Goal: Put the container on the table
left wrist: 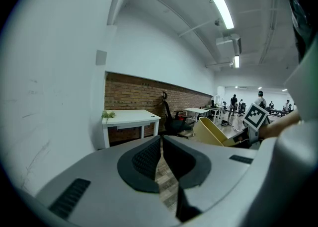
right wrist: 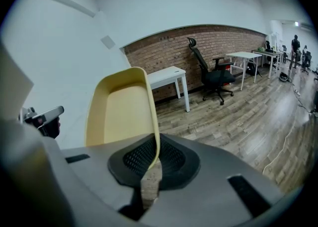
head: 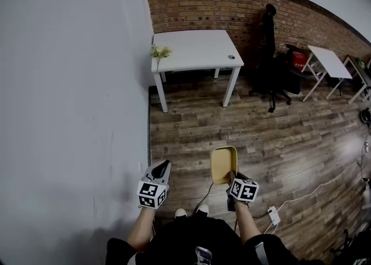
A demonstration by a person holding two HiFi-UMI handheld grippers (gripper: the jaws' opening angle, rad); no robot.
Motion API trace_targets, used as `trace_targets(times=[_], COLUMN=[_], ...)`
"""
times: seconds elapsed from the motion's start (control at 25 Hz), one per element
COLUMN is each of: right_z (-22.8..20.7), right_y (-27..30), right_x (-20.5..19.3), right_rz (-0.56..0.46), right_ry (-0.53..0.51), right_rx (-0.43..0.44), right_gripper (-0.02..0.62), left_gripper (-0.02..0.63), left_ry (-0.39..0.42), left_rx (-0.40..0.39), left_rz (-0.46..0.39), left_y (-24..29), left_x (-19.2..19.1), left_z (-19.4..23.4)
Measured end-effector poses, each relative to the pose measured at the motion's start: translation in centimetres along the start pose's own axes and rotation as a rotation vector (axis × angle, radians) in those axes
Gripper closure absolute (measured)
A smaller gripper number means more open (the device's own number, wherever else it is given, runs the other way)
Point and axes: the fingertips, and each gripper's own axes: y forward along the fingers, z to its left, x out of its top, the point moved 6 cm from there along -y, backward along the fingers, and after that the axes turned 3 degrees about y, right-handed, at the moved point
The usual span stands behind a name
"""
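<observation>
A pale yellow container (head: 224,164) hangs above the wood floor, empty, with my right gripper (head: 232,178) shut on its near rim. In the right gripper view the container (right wrist: 121,107) stands up out of the jaws, its thin wall pinched between the pads. My left gripper (head: 160,170) is shut and holds nothing, a little left of the container. From the left gripper view the container (left wrist: 211,131) shows at the right. The white table (head: 194,49) stands far ahead against the brick wall.
A small green plant (head: 160,53) and a small dark object (head: 231,57) sit on the table. A black office chair (head: 271,55) and a second white table (head: 328,61) stand to the right. A white wall (head: 69,113) runs along the left. A white cable and power strip (head: 273,216) lie on the floor.
</observation>
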Motion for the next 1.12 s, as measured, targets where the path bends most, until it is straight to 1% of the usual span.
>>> trace_targets(times=[0.16,0.36,0.68,0.92,1.12], right_z=[-0.4,-2.0,-3.8,-3.9,-3.8], right_y=[0.5,0.5,0.7,1.9,3.7], right_x=[0.5,1.0,1.4,2.7,4.7], right_rz=[-0.001,0.001,0.018,0.025,0.014], right_ry=[0.002,0.002,-0.010,-0.022,-0.016], right_rx=[0.015,0.020,0.040,0.049,0.045], right_gripper=[0.566,0.566,0.566,0.566,0.566], left_gripper=[0.578,0.578,0.578,0.578,0.578], left_ry=[-0.002,0.006,0.004,-0.004,0.010], left_rx=[0.002,0.009,0.047,0.061,0.043], left_rz=[-0.005,-0.006,-0.008,-0.019,-0.018], left_y=[1.1,2.3,2.7,4.1,6.7], left_x=[0.3,0.8,1.0,1.6,2.3], left_z=[-0.1,-1.6,-2.7,-2.2,-1.1])
